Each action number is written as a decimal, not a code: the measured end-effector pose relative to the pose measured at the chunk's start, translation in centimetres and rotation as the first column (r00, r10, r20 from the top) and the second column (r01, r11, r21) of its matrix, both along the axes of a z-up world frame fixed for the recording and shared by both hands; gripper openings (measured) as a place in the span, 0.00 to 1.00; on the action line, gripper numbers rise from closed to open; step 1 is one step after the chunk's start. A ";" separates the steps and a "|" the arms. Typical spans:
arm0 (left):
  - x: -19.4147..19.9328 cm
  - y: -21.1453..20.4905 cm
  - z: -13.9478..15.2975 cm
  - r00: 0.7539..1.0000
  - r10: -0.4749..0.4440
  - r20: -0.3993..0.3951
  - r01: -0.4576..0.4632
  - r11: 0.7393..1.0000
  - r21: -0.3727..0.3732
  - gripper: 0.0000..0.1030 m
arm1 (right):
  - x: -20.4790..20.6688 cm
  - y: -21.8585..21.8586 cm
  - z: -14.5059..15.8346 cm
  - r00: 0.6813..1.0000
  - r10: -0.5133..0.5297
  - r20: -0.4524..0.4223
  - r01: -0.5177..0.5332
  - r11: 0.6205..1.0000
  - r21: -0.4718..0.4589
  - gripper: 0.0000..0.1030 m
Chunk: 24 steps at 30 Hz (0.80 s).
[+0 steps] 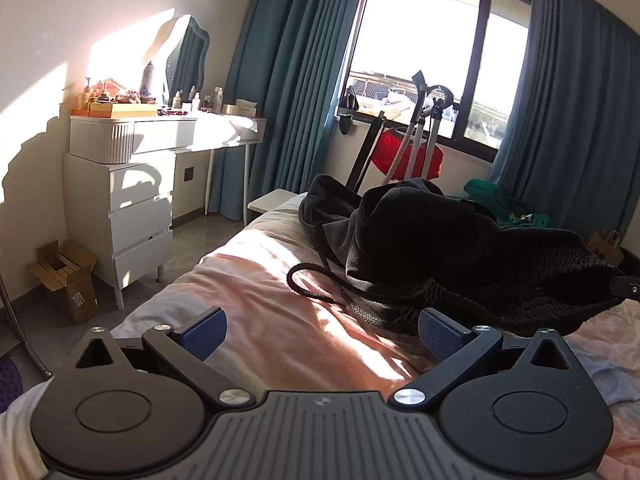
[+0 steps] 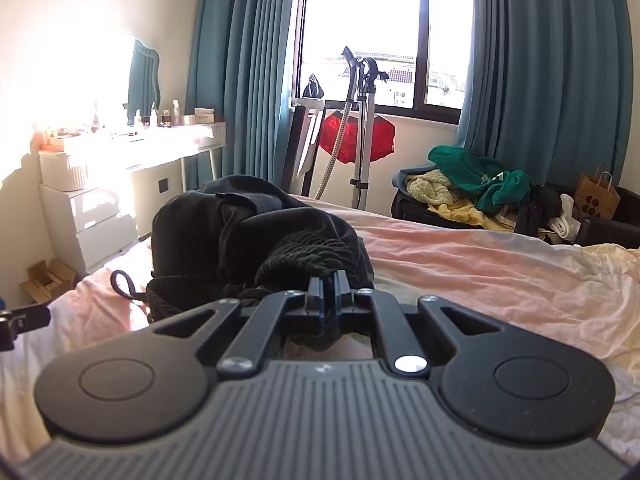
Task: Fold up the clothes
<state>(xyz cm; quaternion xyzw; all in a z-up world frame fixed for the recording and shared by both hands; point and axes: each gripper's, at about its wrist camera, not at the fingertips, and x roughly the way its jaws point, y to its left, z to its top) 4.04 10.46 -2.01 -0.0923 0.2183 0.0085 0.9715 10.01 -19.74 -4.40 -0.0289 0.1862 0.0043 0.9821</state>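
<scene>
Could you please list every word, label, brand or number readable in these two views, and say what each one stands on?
No text can be read for certain.
Green garment on the clothes pile: pale lettering, too blurred to read.
Cardboard box on the floor: a white printed label, too small to read.
Spray can on the dressing table: markings, too small to read.
Paper bag: a dark round-dot pattern, no letters.

Teal curtains (image 2: pixel 256 60) flank a dark-framed window (image 2: pixel 360 20). Direct sunlight strikes the cream wall (image 1: pixel 60 20) and white dressing bench (image 1: pixel 224 128). White drawer unit (image 1: pixel 136 216) stands on grey floor (image 1: pixel 192 236); bed (image 2: pixel 480 264) occupies foreground.
</scene>
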 end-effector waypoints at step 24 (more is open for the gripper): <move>7.3 -12.0 -5.7 0.973 -0.186 -0.135 0.224 0.902 0.369 0.94 | -4.6 -6.2 -4.3 0.995 -0.102 0.015 0.097 0.971 0.217 0.08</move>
